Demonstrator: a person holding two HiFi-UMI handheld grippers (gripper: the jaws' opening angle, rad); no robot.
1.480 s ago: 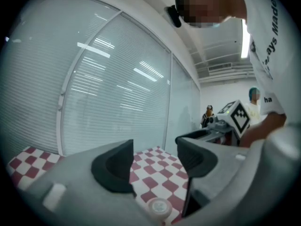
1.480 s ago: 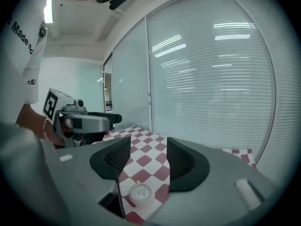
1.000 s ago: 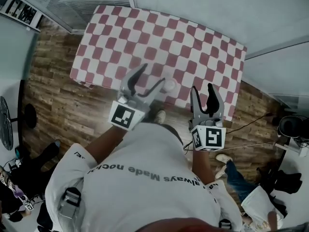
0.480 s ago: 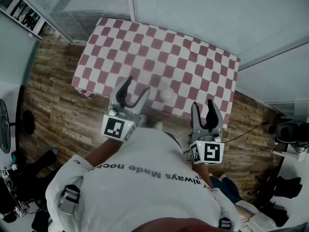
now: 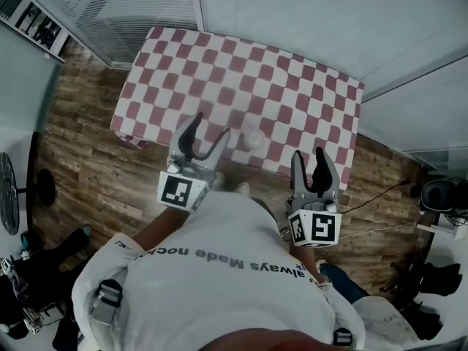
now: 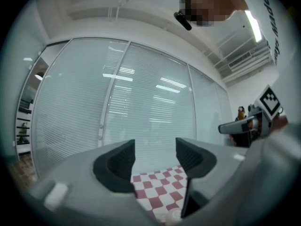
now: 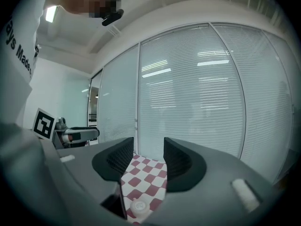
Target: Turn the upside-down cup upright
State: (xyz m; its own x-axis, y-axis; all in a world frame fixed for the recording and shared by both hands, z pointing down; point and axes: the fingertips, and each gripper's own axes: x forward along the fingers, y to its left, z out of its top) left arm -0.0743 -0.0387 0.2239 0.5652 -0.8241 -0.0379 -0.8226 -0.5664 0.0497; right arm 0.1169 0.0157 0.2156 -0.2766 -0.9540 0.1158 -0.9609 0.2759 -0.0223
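Both pairs of jaws stand apart and grip nothing.

Head view: the left gripper (image 5: 210, 125) is held at the near edge of the checked table (image 5: 292, 86), its tips overlapping the red-and-white cloth. The right gripper (image 5: 308, 154) is held towards that table's near right corner, and its tips also overlap the near edge. The cup (image 5: 252, 139), small and white, stands on the table close to the near edge. It lies between the two grippers and touches neither. A person in a white shirt (image 5: 219, 284) holds both tools from the table's near side. A wooden floor (image 5: 80, 159) lies round the table, and glass walls with blinds (image 5: 292, 13) stand on its far side.

Left gripper view: the two dark pads (image 6: 120, 166) are well apart, with only the far blinds and a strip of the table's cloth (image 6: 157, 187) in the gap. A pale rounded shape sits at the bottom of the gap, too little of it showing to name. The right gripper (image 6: 244, 126) and its marker cube appear off to the right, above the table's level.

Right gripper view: these pads (image 7: 178, 166) stand somewhat closer together but are still parted, with cloth (image 7: 143, 173) between them. The cup (image 7: 136, 207) shows low in the gap, on the table below the jaws and clear of both pads, with its flat closed end up. The left gripper (image 7: 77, 134) shows at the left.
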